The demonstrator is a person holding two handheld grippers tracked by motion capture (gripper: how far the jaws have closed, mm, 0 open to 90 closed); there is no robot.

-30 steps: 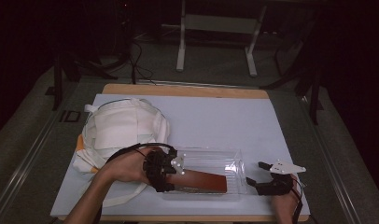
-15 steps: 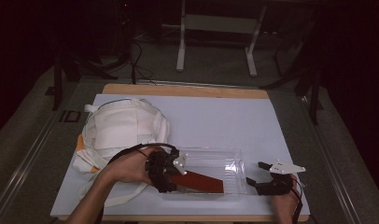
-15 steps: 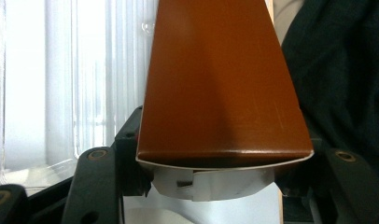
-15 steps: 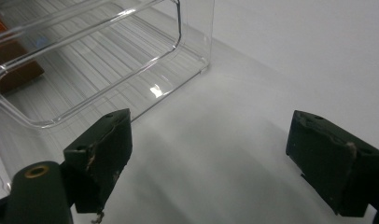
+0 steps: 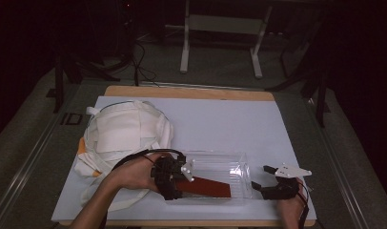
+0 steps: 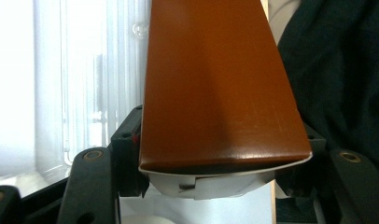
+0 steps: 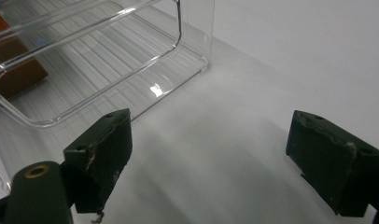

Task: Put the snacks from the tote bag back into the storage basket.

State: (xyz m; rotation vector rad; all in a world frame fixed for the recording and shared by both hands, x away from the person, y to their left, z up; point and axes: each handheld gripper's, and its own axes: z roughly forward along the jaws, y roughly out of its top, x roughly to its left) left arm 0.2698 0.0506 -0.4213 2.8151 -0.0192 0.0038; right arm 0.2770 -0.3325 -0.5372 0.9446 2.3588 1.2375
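Where brown box [image 6: 215, 88] fills view | contact with left hand-held gripper [image 5: 175, 183] unclear

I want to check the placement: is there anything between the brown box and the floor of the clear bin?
Nothing visible: the brown box already lies in the clear bin, between the left gripper jaws, which have just been opening.

white cloth bag [image 5: 125, 138] far left, white mat [image 5: 220, 119], metal stand [image 5: 220, 28] behind
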